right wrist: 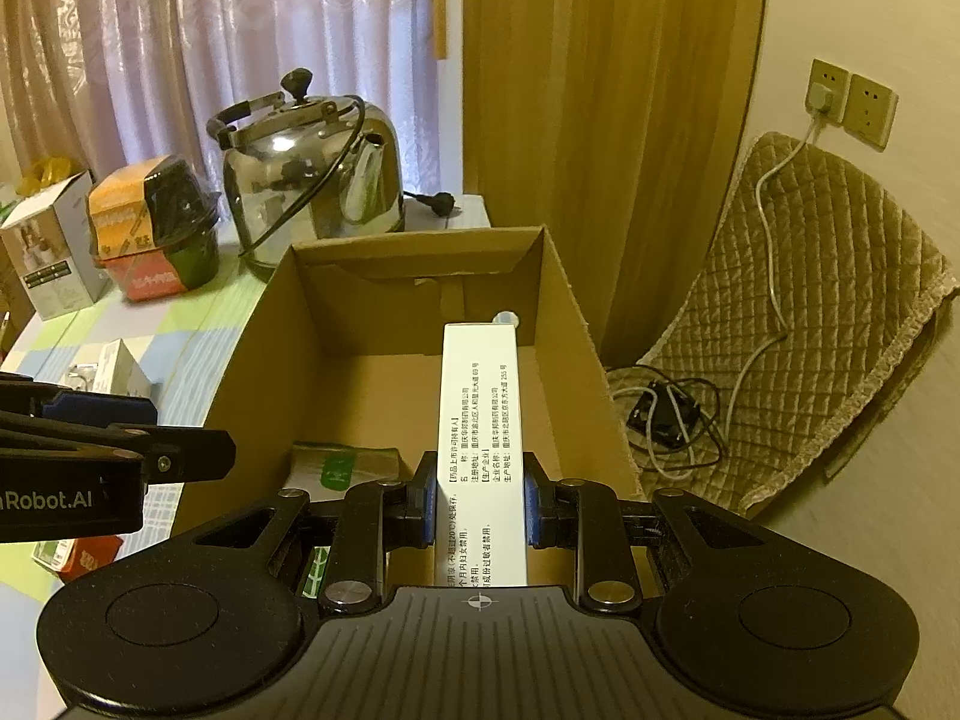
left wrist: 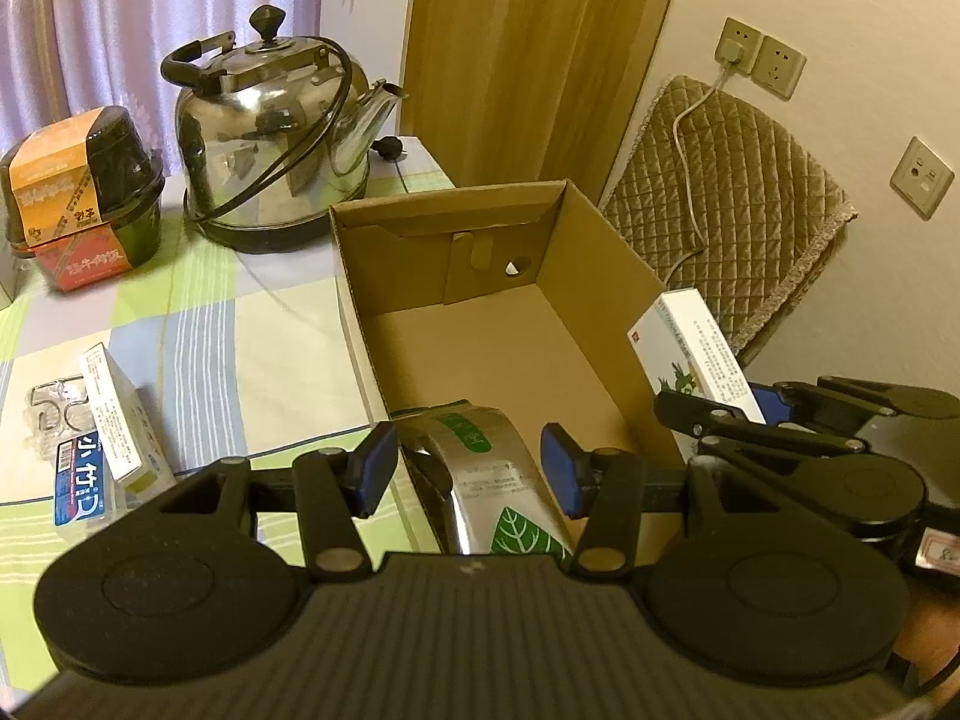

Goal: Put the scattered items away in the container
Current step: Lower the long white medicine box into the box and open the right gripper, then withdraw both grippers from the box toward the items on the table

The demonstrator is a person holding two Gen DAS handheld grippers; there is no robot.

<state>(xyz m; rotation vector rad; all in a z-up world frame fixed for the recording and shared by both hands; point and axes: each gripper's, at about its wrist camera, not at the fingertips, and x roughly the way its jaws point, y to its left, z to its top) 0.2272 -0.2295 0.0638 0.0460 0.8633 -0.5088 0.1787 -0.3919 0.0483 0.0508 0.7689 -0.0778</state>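
An open cardboard box (left wrist: 600, 252) stands at the right edge of the checked tablecloth (left wrist: 252, 360). A silver pouch with green leaves (left wrist: 492, 480) lies in its near corner, under and between the fingers of my left gripper (left wrist: 468, 471), which is open and does not touch it. My right gripper (right wrist: 478, 504) is shut on a long white medicine box (right wrist: 480, 420), held over the cardboard box (right wrist: 558, 312) and pointing toward its far wall. On the cloth to the left lie a small white box (left wrist: 114, 414) and a clear pack with a blue label (left wrist: 81, 486).
A steel kettle (left wrist: 276, 138) with its cord stands behind the cardboard box. Stacked instant-food bowls (left wrist: 84, 192) and a white carton (right wrist: 51, 252) sit at the far left. A quilted chair cover (right wrist: 810, 312) and floor cables (right wrist: 666, 414) are on the right by the wall.
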